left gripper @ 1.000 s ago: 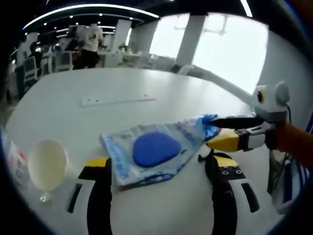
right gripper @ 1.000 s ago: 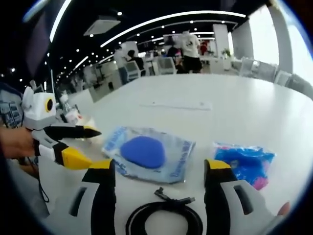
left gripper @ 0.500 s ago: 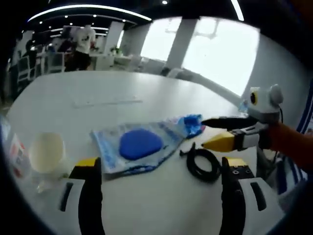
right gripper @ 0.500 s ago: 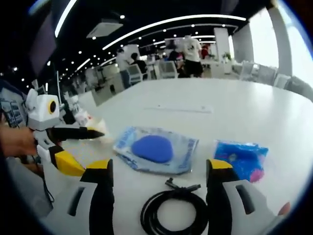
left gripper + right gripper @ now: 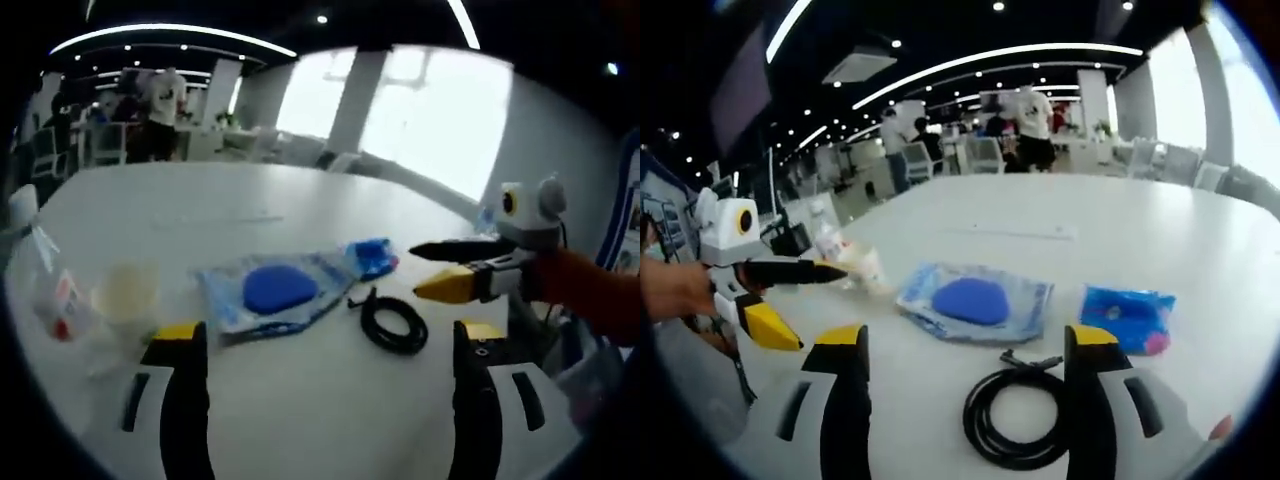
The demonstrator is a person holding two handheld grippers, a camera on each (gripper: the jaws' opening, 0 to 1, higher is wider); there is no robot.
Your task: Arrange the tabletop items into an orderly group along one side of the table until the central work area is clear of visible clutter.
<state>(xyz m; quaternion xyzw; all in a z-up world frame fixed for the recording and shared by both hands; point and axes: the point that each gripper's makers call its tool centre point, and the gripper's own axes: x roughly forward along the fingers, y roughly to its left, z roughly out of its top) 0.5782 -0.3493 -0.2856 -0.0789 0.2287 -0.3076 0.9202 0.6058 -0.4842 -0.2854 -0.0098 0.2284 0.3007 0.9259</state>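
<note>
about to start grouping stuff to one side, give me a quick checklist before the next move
1. Left gripper open and holding nothing: ok.
2. Right gripper open and holding nothing: ok.
3. Cable coiled and lying flat on the table, between the right fingers: ok.
4. Pouch with the blue pad lying flat, apart from the cable: ok.
5. Blue packet lying apart from the pouch: ok.
6. Cup and bottle upright near the table edge: cup ok, bottle cannot tell.
</note>
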